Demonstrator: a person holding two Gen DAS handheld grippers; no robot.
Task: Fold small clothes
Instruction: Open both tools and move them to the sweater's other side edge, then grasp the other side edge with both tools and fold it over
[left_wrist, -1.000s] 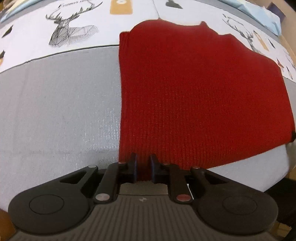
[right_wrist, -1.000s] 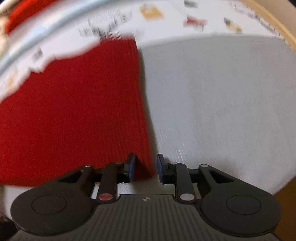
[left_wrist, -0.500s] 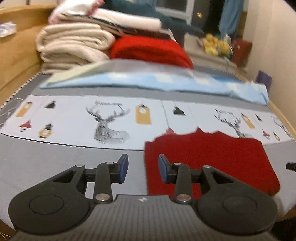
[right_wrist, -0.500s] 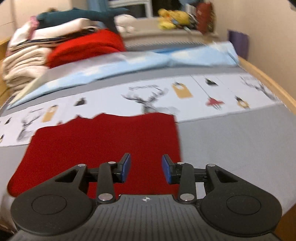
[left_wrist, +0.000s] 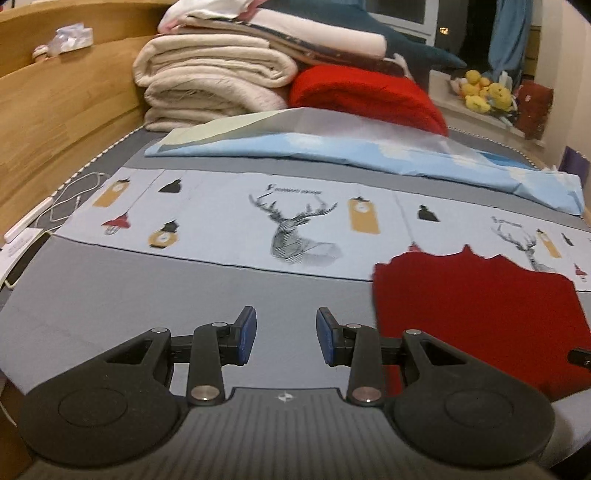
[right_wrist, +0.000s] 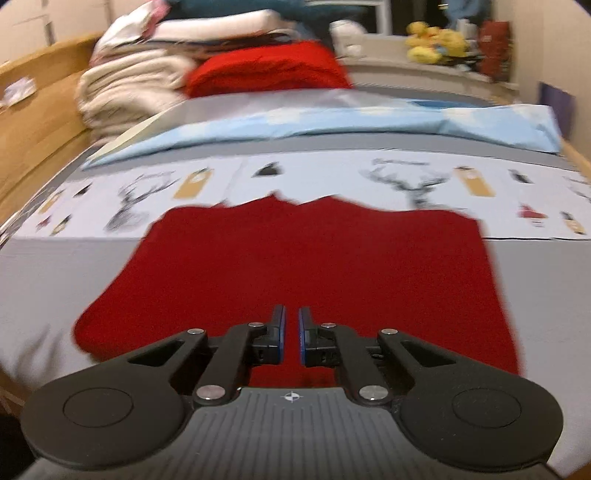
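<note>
Red knit garment lying flat ahead of the right gripper, apparently folded. Jaws there nearly together, holding nothing. Left gripper parted, empty, garment off to its right, likely released.

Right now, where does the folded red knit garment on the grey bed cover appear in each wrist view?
Left wrist view: red knit garment lies at the right, beside the open left gripper.
Right wrist view: it fills the centre, beyond the right gripper.
Shared landmark: the deer-print strip along its far edge.
</note>
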